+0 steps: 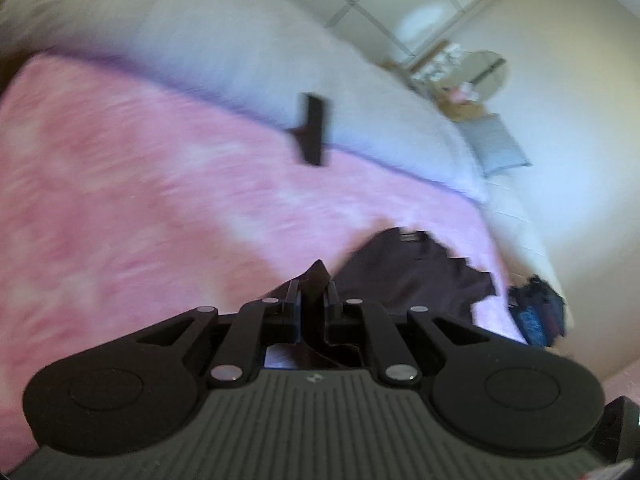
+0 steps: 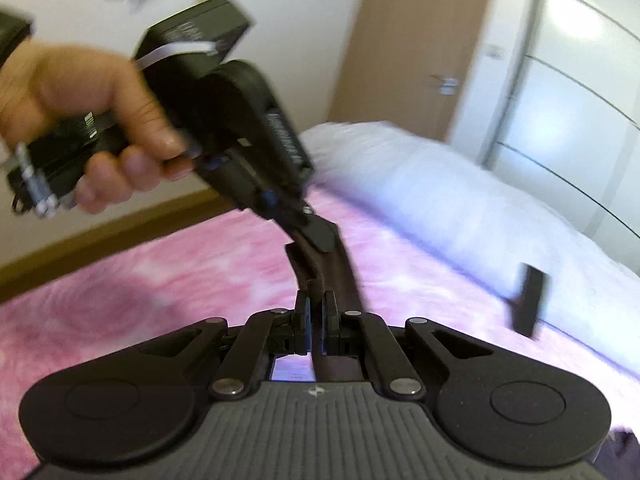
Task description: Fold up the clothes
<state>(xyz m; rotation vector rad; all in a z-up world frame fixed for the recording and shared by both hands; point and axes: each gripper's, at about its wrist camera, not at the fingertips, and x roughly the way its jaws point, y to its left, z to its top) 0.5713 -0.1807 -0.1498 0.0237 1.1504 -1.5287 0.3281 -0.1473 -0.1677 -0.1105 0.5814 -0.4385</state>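
Observation:
A dark brown garment (image 1: 416,276) lies partly on the pink blanket (image 1: 140,184), with one edge lifted. My left gripper (image 1: 313,292) is shut on that lifted edge, and a fold of cloth pokes up between its fingers. In the right wrist view my right gripper (image 2: 316,306) is shut on a strip of the same garment (image 2: 308,268). Just beyond it a person's hand (image 2: 80,96) holds the left gripper (image 2: 316,236), which pinches the cloth a short way off. The fabric runs taut between the two grippers above the bed. Both views are motion-blurred.
A white duvet (image 1: 240,40) covers the far part of the bed. A black T-shaped object (image 1: 314,130) lies where duvet and blanket meet, also the black object (image 2: 528,304). A dark blue bundle (image 1: 536,312) sits beyond the blanket's right edge. Wardrobe doors (image 2: 560,120) and a wooden door (image 2: 408,40) stand behind.

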